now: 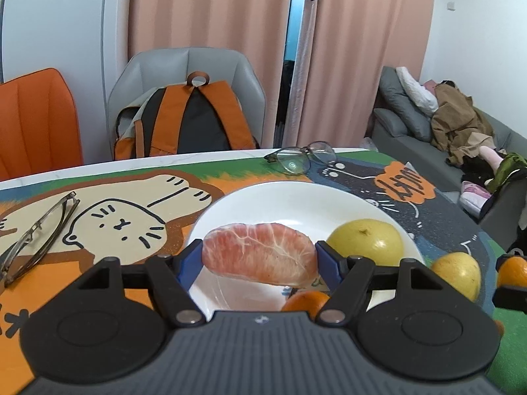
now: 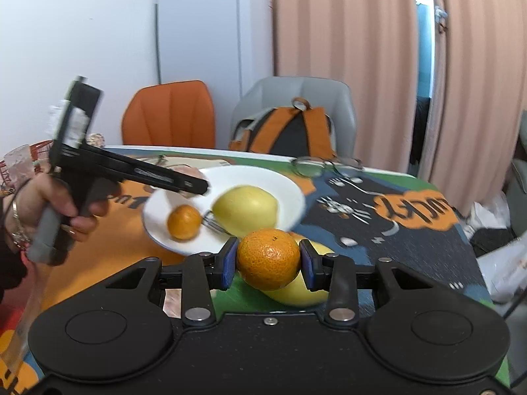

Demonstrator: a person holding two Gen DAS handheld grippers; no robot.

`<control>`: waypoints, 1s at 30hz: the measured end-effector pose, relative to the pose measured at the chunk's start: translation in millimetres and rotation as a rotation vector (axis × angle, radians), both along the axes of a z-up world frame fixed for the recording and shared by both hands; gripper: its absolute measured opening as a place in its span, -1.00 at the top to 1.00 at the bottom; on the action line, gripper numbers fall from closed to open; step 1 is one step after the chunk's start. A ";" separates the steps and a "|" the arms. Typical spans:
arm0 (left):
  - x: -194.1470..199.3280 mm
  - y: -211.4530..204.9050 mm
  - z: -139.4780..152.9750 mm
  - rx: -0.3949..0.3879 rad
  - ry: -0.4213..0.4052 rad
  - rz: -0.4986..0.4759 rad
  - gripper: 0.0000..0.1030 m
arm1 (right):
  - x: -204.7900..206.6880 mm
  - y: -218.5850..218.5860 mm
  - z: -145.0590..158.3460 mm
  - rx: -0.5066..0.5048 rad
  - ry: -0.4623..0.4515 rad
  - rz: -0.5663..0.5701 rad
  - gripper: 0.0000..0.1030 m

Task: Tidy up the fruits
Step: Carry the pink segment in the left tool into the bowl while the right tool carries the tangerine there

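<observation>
My left gripper (image 1: 259,256) is shut on a peeled pink grapefruit segment (image 1: 260,255) and holds it above the white plate (image 1: 280,197). On the plate lie a yellow fruit (image 1: 365,238) and a small orange (image 1: 304,299). My right gripper (image 2: 268,261) is shut on an orange (image 2: 268,258), just right of the plate (image 2: 290,191) and above a second yellow fruit (image 2: 303,293) on the mat. The right wrist view also shows the plate's yellow fruit (image 2: 245,210), the small orange (image 2: 183,222), and the left gripper (image 2: 197,186) over the plate.
A cartoon cat mat (image 1: 125,217) covers the table. Two pairs of glasses lie on it, one at the left (image 1: 36,233) and one at the far edge (image 1: 303,158). An orange chair (image 1: 36,118) and a grey chair with a backpack (image 1: 187,118) stand behind the table.
</observation>
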State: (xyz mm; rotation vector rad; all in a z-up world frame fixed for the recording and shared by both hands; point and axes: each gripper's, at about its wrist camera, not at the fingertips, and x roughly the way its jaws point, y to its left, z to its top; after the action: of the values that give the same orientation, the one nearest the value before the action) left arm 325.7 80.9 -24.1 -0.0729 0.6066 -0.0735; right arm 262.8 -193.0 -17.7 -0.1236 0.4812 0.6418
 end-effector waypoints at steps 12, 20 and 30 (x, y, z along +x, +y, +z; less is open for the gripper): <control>19.6 -6.6 -12.0 -0.001 0.069 0.025 -0.38 | 2.4 45.0 2.7 -0.017 -0.007 0.088 0.28; 25.9 -11.0 -11.5 0.008 0.083 0.044 -0.39 | 14.7 72.5 -6.5 -0.057 0.019 0.095 0.28; 29.2 -17.7 -11.9 0.054 0.075 0.044 -0.39 | 32.1 84.1 -15.4 -0.047 0.064 0.089 0.28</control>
State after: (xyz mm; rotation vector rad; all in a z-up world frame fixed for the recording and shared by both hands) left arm 354.9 63.2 -36.0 -0.0370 0.6816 -0.0120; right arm 294.9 -108.9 -33.0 -0.1697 0.5551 0.7232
